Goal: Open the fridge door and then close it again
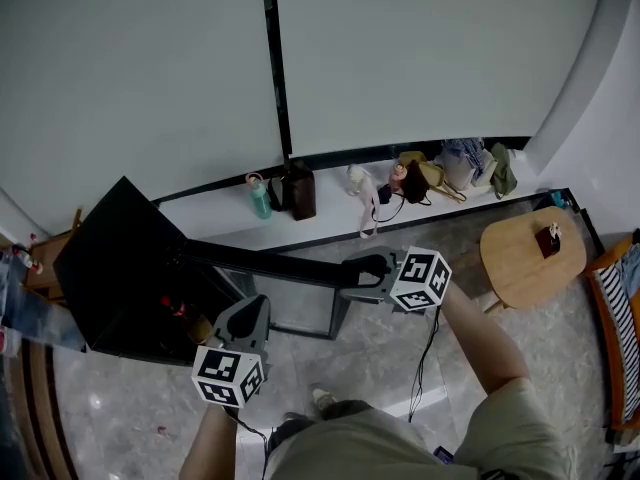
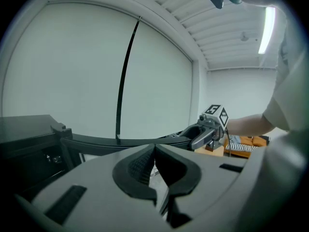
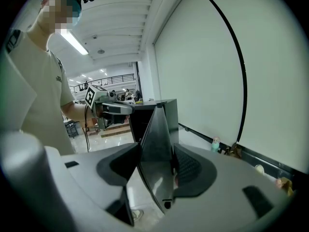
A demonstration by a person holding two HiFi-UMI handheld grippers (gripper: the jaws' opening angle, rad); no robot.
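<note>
The black fridge [image 1: 110, 268] stands at the left of the head view. Its door [image 1: 280, 266] is swung out to the right, well clear of the cabinet. My right gripper [image 1: 372, 273] is shut on the door's free edge. In the right gripper view the door panel [image 3: 159, 187] runs edge-on between both jaws of that gripper [image 3: 157, 148], with the fridge [image 3: 145, 117] behind it. My left gripper [image 1: 250, 313] is shut and holds nothing, in front of the open cabinet. In its own view the left gripper [image 2: 154, 151] has its jaws together, and the door's top edge [image 2: 120, 140] lies beyond.
A round wooden table [image 1: 530, 258] stands at the right, with a striped chair [image 1: 620, 318] beyond it. A green bottle [image 1: 260, 196], a brown bag [image 1: 300, 190] and more bags [image 1: 450, 168] line the foot of the white wall. A cable [image 1: 425, 358] hangs from my right gripper.
</note>
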